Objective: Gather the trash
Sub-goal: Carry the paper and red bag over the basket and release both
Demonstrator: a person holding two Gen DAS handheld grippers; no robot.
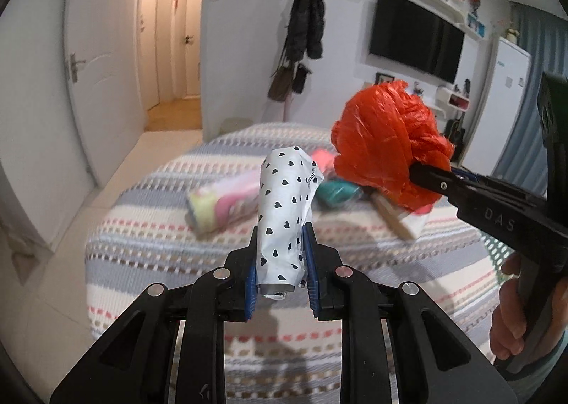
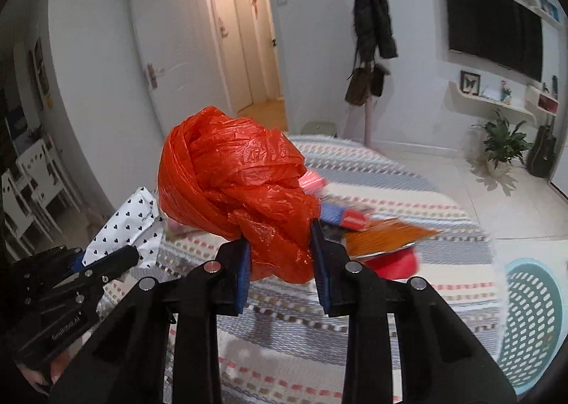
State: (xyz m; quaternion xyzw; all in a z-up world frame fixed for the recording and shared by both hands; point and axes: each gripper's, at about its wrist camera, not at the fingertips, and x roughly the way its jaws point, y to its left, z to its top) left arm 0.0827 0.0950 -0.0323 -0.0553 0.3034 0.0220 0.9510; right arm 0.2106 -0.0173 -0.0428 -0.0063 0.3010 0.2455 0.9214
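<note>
crumpled orange plastic bag centre frame in right wrist view, pinched at lower tail by right gripper, jaws narrow on it. heart-print white wrapper centre of left wrist view, clamped upright in left gripper, jaws narrow. both held clear above striped bedspread, likely for carrying to teal perforated basket at lower right. wrapper print partly legible: "mer". right gripper body reads "das".
</note>
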